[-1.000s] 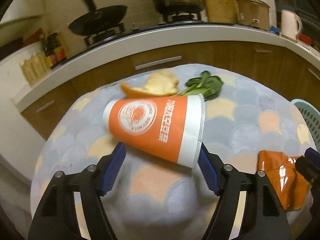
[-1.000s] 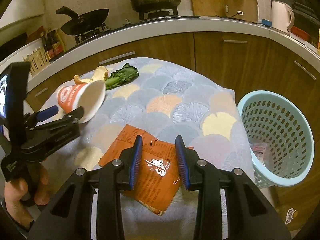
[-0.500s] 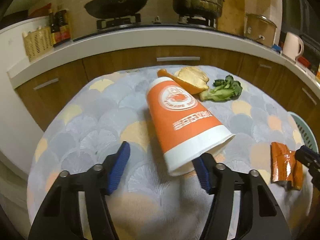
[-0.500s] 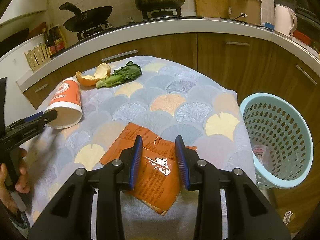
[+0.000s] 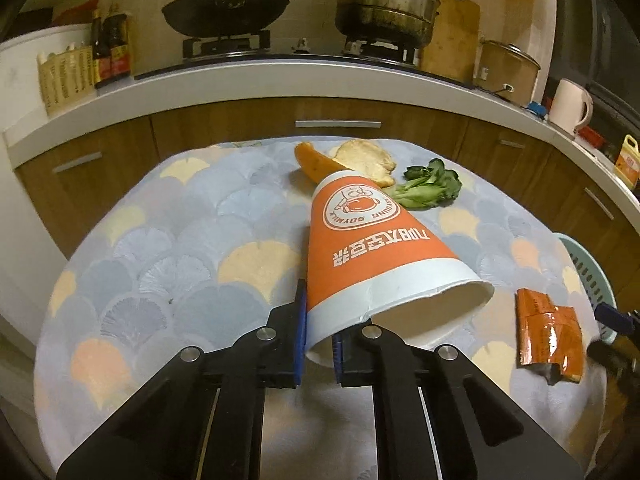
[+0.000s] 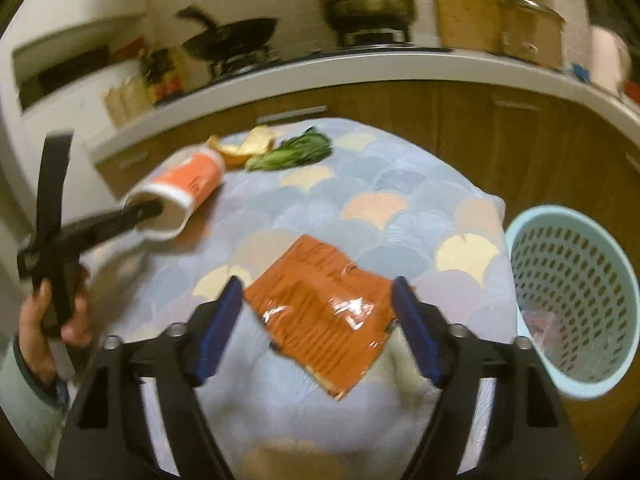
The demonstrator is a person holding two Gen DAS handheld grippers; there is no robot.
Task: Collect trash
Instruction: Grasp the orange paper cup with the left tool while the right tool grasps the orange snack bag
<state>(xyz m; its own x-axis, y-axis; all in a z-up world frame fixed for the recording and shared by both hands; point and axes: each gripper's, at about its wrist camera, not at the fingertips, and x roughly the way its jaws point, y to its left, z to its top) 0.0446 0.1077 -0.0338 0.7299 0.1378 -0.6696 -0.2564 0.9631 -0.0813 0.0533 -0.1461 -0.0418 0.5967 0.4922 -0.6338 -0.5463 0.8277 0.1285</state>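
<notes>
The left gripper (image 5: 318,342) pinches the rim of the cup (image 5: 372,248), one finger inside the mouth and one outside (the wall is dented there). The cup lies on its side on the left of the table (image 5: 180,248), base pointing far toward the peel (image 5: 316,162) and the greens (image 5: 428,190). The right gripper (image 6: 318,320) is spread wide, its fingers (image 6: 222,320) on either side of the orange wrapper (image 6: 324,312), which lies flat at the near middle of the table. A blue basket (image 6: 576,292) stands beside the table's right edge.
</notes>
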